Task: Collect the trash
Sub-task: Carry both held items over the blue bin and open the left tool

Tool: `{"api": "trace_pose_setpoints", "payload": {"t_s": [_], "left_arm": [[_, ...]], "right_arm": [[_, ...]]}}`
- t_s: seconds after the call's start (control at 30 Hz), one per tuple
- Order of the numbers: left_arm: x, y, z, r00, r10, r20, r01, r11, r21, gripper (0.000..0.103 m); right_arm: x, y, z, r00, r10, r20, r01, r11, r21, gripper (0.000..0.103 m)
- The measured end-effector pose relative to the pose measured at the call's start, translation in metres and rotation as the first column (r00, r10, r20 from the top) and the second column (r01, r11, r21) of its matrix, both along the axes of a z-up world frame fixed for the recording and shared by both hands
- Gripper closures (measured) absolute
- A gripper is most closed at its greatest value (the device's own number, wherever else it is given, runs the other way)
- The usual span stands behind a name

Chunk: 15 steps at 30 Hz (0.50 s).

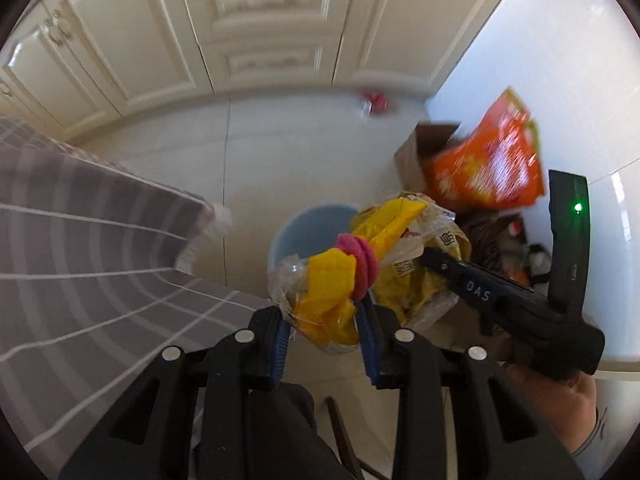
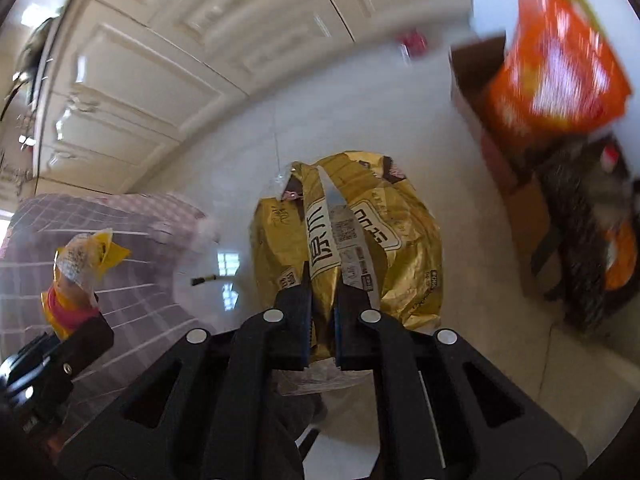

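Observation:
My left gripper [image 1: 325, 320] is shut on a crumpled yellow and clear wrapper with a pink band [image 1: 332, 280], held above a pale blue bin [image 1: 308, 228] on the floor. My right gripper [image 2: 323, 280] is shut on a gold snack bag [image 2: 360, 240] that fills the middle of the right wrist view. In the left wrist view the gold snack bag [image 1: 416, 272] hangs just right of my wrapper, with the right gripper's black body beside it. The yellow wrapper [image 2: 76, 276] shows at the far left of the right wrist view.
A brown cardboard box [image 1: 424, 148] holding an orange packet [image 1: 488, 160] and dark clutter stands by the white wall on the right. A small red piece of litter [image 1: 376, 102] lies by the cream cabinet doors [image 1: 260, 28]. A grey checked cloth [image 1: 92, 240] covers the left.

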<state>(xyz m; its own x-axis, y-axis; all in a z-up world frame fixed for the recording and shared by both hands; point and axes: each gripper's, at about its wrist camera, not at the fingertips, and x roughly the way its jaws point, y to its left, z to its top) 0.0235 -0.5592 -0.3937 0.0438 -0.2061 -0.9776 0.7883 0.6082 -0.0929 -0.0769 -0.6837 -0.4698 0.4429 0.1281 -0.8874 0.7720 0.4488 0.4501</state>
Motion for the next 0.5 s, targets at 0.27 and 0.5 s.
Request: {"api": "trace_pose_setpoints", "payload": {"t_s": [0.27, 0.5], "left_arm": [[0.012, -0.027, -0.062, 0.996, 0.007, -0.084, 0.0, 0.997, 0.076, 0.061], [0.023, -0.023, -0.064, 0.997, 0.042, -0.072, -0.036, 0.996, 0.083, 0.019]], "right_arm": [[0.005, -0.017, -0.04, 0.999, -0.052, 0.005, 0.051, 0.99, 0.132, 0.091], [0.004, -0.021, -0.041, 0.994, -0.108, 0.006, 0.107, 0.987, 0.124, 0.006]]}}
